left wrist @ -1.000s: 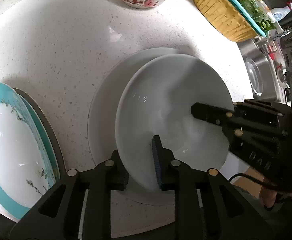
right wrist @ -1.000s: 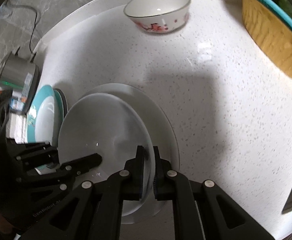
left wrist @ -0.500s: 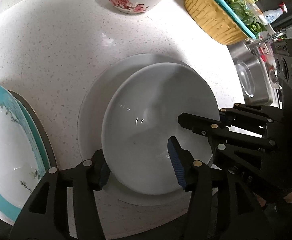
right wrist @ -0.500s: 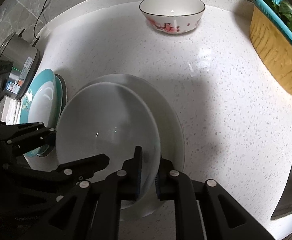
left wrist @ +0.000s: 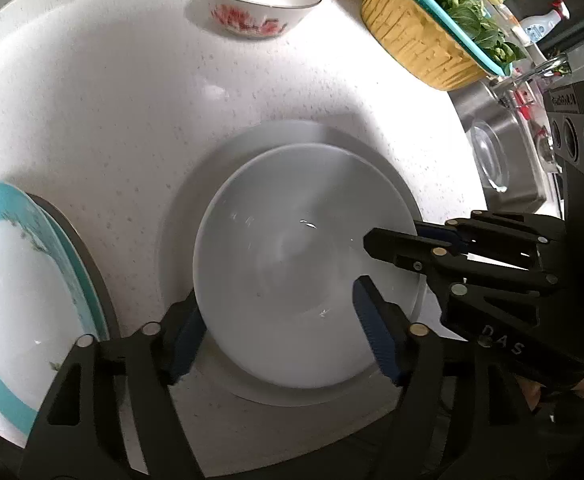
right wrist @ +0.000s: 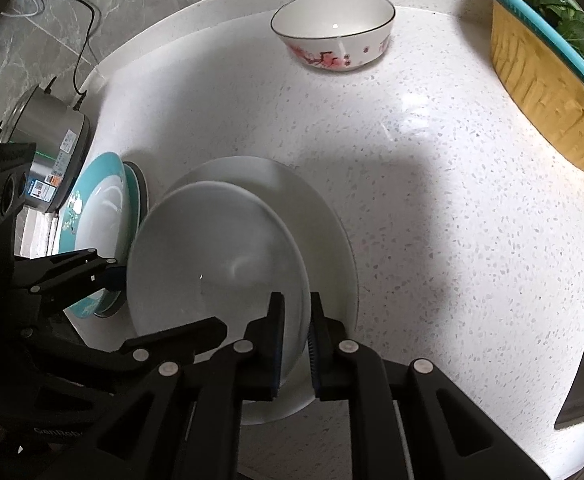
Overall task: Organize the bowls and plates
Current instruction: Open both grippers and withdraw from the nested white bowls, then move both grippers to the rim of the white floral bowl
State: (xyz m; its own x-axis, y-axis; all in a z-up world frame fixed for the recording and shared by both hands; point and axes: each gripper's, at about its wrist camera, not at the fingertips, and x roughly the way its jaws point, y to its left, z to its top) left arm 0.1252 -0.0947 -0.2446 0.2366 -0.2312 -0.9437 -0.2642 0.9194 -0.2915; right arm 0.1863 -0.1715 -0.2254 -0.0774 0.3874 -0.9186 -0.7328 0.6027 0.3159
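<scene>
Tongs-wise, right tongs (right wrist: 295, 334) pinch the white bowl (left wrist: 303, 264) rim at 3 o'clock while left tongs (left wrist: 280, 336) are opening around it on the plate (left wrist: 220, 184); glazed, slippery, breakable, so grab the rim.

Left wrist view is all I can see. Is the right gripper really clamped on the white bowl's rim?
Observer: Yes. In the right wrist view the right gripper has its jaws shut on the near rim of the white bowl, one pad inside and one outside.
Operator: Is anything behind the teal plates on my left edge?
Observer: Yes. A silver cooker stands behind the teal plates, near the counter's back edge, and a black cord runs up from it.
</scene>
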